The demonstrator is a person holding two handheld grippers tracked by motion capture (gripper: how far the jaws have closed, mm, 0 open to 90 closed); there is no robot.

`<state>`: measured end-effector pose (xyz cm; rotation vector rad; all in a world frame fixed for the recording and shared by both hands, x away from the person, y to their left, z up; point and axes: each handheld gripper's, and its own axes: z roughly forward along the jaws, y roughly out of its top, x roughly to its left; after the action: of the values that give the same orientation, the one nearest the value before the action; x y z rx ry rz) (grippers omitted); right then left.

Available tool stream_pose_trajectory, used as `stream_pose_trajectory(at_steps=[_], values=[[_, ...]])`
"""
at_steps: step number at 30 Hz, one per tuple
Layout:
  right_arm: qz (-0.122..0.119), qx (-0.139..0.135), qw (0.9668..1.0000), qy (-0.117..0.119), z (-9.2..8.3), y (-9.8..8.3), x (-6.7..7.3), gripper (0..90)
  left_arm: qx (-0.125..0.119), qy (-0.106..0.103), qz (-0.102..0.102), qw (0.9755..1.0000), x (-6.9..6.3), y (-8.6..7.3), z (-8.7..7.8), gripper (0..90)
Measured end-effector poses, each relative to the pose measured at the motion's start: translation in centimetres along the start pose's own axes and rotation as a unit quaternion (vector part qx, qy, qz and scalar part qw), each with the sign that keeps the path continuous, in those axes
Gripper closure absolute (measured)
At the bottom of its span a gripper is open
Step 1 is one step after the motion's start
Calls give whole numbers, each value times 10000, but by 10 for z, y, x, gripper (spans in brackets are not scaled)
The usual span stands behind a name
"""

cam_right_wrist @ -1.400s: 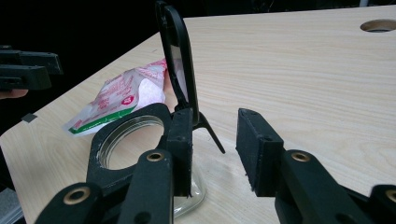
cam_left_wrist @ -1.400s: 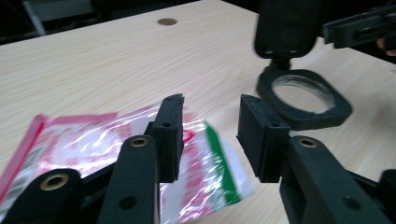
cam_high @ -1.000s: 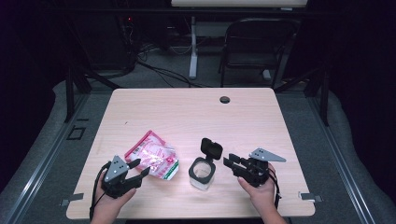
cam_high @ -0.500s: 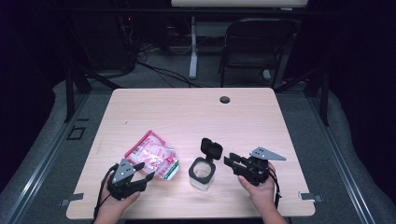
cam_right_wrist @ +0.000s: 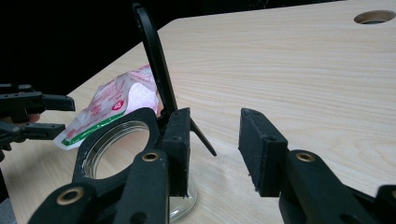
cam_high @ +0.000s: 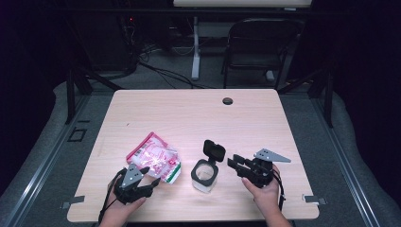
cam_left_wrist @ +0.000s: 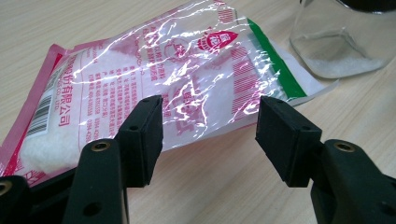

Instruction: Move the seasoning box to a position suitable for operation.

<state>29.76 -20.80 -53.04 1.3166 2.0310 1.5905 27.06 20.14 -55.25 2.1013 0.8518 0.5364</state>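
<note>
A pink and clear plastic bag (cam_high: 153,156) of white grains lies flat on the wooden table (cam_high: 198,118). To its right stands a glass jar (cam_high: 204,174) with its black flip lid (cam_high: 213,150) raised. My left gripper (cam_high: 150,181) sits low at the bag's near edge; its jaws have just been opening and stand open (cam_left_wrist: 210,135), with the bag (cam_left_wrist: 154,84) just beyond the pads and nothing pinched. My right gripper (cam_high: 235,163) hovers open just right of the jar, and in the right gripper view (cam_right_wrist: 215,149) the jar's rim (cam_right_wrist: 116,144) is left of its jaws.
A round cable hole (cam_high: 228,100) sits near the table's far edge. A black chair (cam_high: 260,47) and cables stand beyond the table. The jar (cam_left_wrist: 341,42) holds a little white powder at its bottom. The far half of the tabletop is bare wood.
My left gripper has shifted a little right and lower by the bag's near edge, and its jaws have spread wider. The right gripper, jar and bag have stayed put.
</note>
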Motion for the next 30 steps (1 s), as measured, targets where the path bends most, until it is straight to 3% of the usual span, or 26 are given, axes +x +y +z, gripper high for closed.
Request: stream_pose_trajectory(at_steps=[2,13,18,26,30], values=[[24,-30,10000,13,0,0,-1,640,35,34,131,9999,-3,0,0,407],[84,-27,10000,2,0,1,-3,638,44,-80,163,9998,-5,-2,-1,380],[108,-12,9999,22,1,1,-4,636,191,17,451,9988,-7,-3,-1,380],[154,-9,9999,28,3,1,-5,636,186,133,432,9988,-7,-2,1,386],[152,20,9999,45,4,1,-4,635,276,204,539,9980,-9,-1,7,409]])
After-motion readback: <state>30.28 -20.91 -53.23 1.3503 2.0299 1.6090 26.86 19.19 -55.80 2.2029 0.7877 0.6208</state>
